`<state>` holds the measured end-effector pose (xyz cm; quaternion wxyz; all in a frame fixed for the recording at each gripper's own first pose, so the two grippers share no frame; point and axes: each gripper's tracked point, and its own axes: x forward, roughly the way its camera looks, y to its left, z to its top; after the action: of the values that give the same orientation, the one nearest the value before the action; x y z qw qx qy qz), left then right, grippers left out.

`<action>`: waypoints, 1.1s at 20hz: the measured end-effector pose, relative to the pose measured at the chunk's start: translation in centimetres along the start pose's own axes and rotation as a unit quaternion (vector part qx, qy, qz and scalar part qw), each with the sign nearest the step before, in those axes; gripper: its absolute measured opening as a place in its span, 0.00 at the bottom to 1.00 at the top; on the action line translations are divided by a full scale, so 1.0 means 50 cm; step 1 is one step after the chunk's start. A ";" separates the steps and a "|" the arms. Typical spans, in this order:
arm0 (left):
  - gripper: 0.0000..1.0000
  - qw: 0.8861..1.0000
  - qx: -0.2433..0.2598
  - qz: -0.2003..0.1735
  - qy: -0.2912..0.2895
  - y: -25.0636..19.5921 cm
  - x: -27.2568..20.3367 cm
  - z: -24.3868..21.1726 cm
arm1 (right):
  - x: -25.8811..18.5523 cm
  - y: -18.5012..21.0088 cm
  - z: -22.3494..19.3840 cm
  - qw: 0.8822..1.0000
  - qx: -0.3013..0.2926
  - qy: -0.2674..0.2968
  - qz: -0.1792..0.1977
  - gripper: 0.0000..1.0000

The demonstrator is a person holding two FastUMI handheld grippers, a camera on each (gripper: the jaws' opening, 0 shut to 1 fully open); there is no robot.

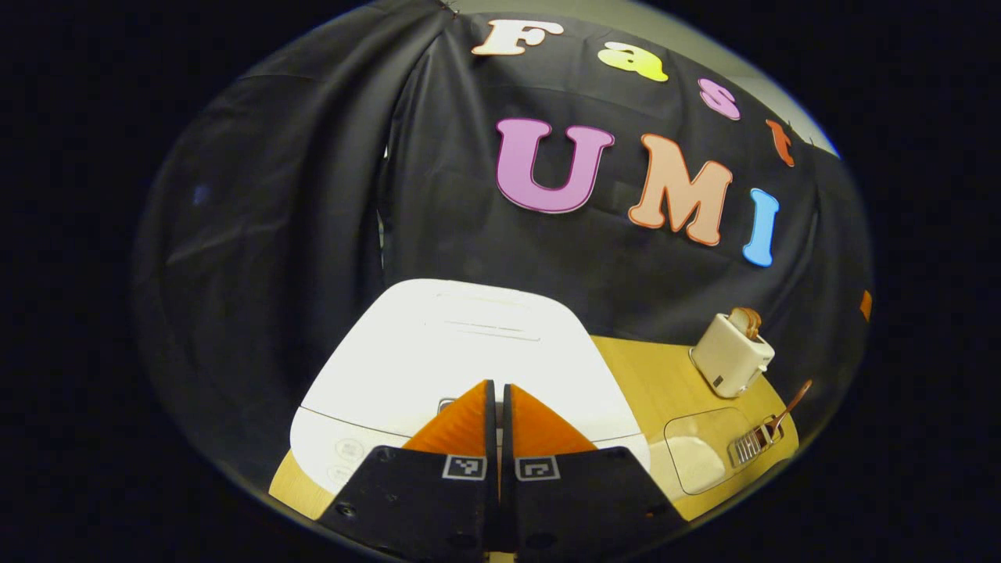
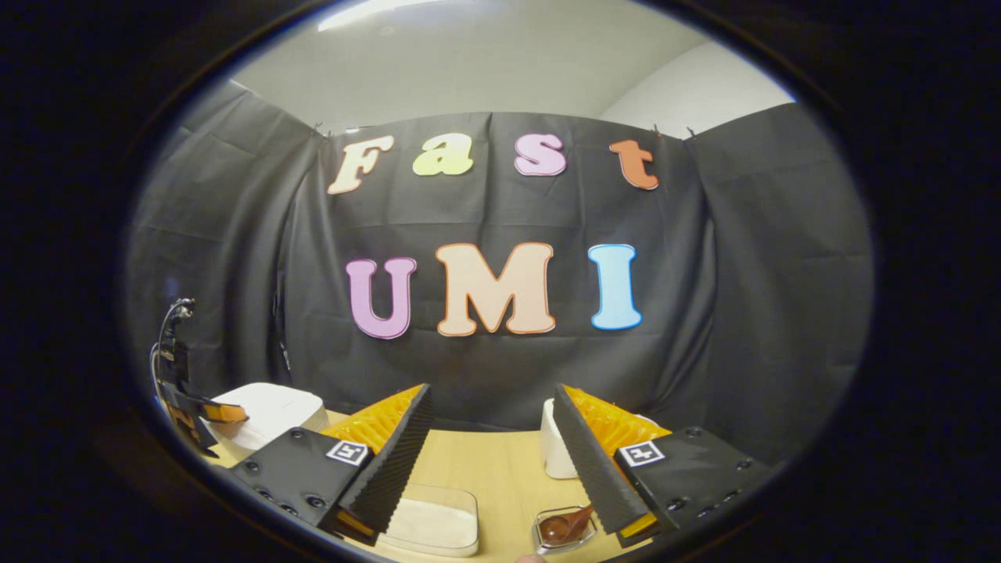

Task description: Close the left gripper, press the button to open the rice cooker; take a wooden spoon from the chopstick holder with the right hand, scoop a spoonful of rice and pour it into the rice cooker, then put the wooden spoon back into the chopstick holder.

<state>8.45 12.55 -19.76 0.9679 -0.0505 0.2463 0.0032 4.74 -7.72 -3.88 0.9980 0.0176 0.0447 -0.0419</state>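
Hovering low over the white rice cooker, the left gripper has its 2 fingers pressed together with nothing between them, tips pointing at the small button at the front edge of the closed lid. The cooker sits on a wooden table. To its right stands a clear tub of rice, then a metal holder with a wooden spoon leaning out of it, and a toaster behind. In the right gripper view, the right gripper is spread wide and empty above the table. The spoon looks light, stiff and smooth; pinching the upper handle seems safest. The lid likely springs up.
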 end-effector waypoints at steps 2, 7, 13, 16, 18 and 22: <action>0.00 1.000 -0.001 -0.008 0.009 -0.001 -0.002 -0.009 | 0.001 0.006 0.003 1.000 0.000 -0.003 0.004 1.00; 0.00 0.998 0.058 0.014 -0.006 -0.009 -0.011 0.024 | -0.002 -0.001 0.026 1.000 0.003 -0.019 0.003 0.96; 0.00 0.992 0.094 0.016 -0.080 -0.034 -0.029 0.161 | 0.003 -0.031 0.021 1.000 0.009 -0.017 -0.006 1.00; 0.13 0.988 0.089 0.016 -0.122 -0.051 -0.055 0.209 | 0.004 -0.058 0.017 1.000 0.007 -0.017 -0.013 0.99; 0.33 0.983 0.102 0.009 -0.150 -0.076 -0.080 0.243 | 0.011 -0.084 0.005 1.000 0.007 -0.009 -0.020 0.99; 0.73 0.977 0.108 -0.020 -0.181 -0.144 -0.134 0.280 | 0.041 -0.130 -0.030 0.999 0.012 0.019 -0.029 1.00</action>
<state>9.48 6.89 -3.65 0.9961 0.0506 0.0648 -0.0331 6.10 -14.31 -5.77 0.9950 0.0293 0.0635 -0.0707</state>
